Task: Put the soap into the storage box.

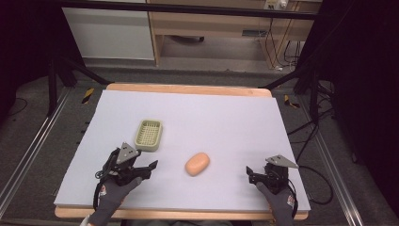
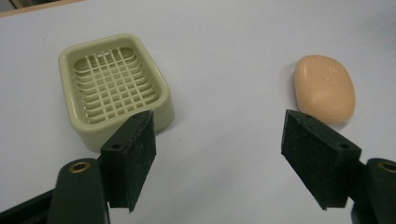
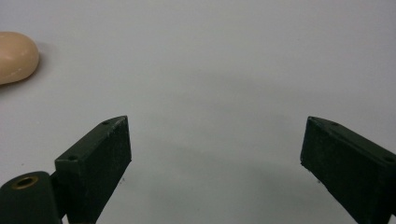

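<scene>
soap: peach oval bar (image 1: 197,164), lies flat on the white table sheet (image 1: 226,117), near the front middle, between the two grippers, touched by neither
soap dish: pale green slotted tray (image 1: 148,134), empty, upright, just left of and behind the soap, apart from it
left gripper: (image 1: 147,168) jaws spread wide, nothing between them, low over the sheet beside the dish's near corner; in its own view the dish (image 2: 114,84) sits ahead left, the soap (image 2: 324,87) ahead right
right gripper: (image 1: 251,174) jaws wide apart, empty, well right of the soap; the soap's edge (image 3: 16,56) shows at far left of its view
likely step: pick the soap, set it in the dish
risk 1: bar is rounded and smooth, so a pinch off its middle could squirt it out sideways
risk 2: left jaw sits close to the dish, so a swing toward the soap could nudge the light dish
risk 3: a tilted drop leaves the bar on the rim, not in the well
risk 4: both grippers reaching in at once may collide over the soap
</scene>
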Demonstrator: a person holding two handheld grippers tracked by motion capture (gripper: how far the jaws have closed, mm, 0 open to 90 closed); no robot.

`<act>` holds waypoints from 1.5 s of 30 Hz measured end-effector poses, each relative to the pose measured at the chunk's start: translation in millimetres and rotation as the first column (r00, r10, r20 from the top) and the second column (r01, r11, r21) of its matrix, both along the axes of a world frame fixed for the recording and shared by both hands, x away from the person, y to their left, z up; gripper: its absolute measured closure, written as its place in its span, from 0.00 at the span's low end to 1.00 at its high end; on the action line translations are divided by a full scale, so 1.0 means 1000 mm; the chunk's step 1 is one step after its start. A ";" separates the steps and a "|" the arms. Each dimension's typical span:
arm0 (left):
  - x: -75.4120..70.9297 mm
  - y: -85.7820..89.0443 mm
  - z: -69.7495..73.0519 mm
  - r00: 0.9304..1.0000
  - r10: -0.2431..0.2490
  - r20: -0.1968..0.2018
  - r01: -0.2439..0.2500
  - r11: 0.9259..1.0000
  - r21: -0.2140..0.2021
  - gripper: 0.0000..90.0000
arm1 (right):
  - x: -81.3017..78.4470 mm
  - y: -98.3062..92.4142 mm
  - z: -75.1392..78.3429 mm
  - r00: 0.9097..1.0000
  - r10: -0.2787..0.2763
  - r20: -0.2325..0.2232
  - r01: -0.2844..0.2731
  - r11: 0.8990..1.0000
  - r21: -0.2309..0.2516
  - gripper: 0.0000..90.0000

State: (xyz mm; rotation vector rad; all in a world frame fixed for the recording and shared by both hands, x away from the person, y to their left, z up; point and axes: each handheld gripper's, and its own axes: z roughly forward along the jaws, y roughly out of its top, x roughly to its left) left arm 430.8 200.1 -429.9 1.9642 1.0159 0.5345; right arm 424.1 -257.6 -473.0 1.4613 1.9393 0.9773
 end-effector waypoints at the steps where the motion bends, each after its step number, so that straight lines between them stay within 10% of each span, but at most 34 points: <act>1: 0.000 -0.001 0.001 1.000 -0.003 0.002 0.003 1.000 0.004 0.28 | 0.000 0.000 0.000 1.000 0.000 -0.001 0.000 1.000 0.001 0.10; 45: 0.023 -0.054 0.016 0.997 -0.082 -0.012 0.082 0.997 0.013 0.26 | 0.000 0.002 0.001 1.000 0.002 -0.008 -0.002 1.000 0.004 0.09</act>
